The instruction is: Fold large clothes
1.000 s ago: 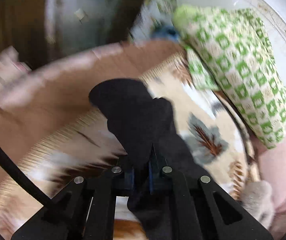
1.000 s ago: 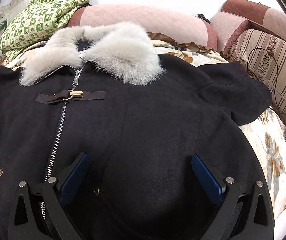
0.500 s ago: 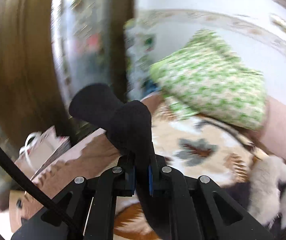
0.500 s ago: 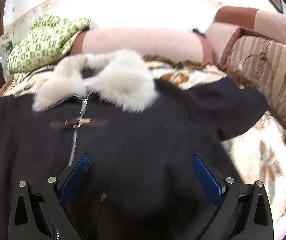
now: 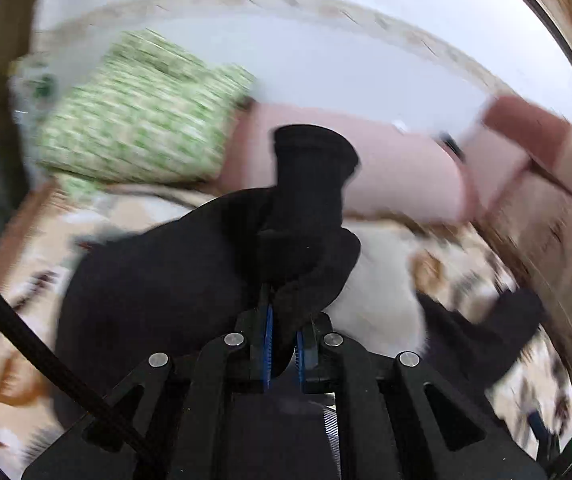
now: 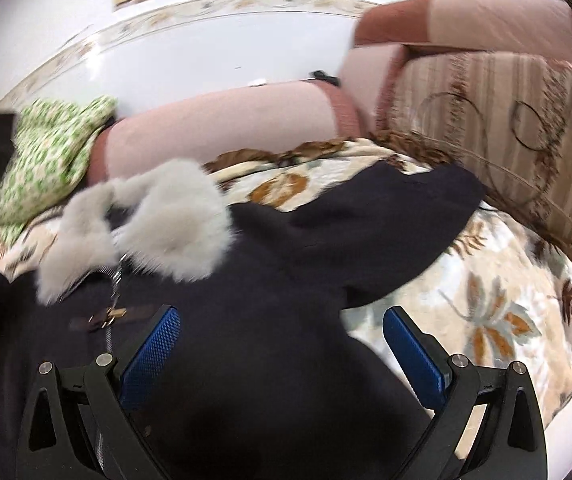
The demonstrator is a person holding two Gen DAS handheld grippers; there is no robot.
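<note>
The left gripper (image 5: 283, 340) is pinching the cuff end of the black coat sleeve (image 5: 310, 184) between its closed fingers, the cuff standing up above them, while the heavy black wool coat with a pale grey fur collar (image 6: 245, 320) is lying front-up, zipped, on the floral quilted sofa cover (image 6: 486, 300). The right gripper (image 6: 281, 354) is hovering over the coat's chest with its blue-padded fingers (image 6: 414, 356) spread wide and nothing between them. The other sleeve (image 6: 398, 236) is lying out toward the striped sofa arm (image 6: 506, 120). The step in hand looks to be folding the held sleeve across the body; doing it well probably means laying it flat over the zip, below the fur collar (image 6: 157, 224), keeping it taut so the thick cloth is not bunching, with the free gripper pressing the shoulder as a hinge. A green-and-white patterned bundle (image 5: 137, 116) is sitting well clear at the back
</note>
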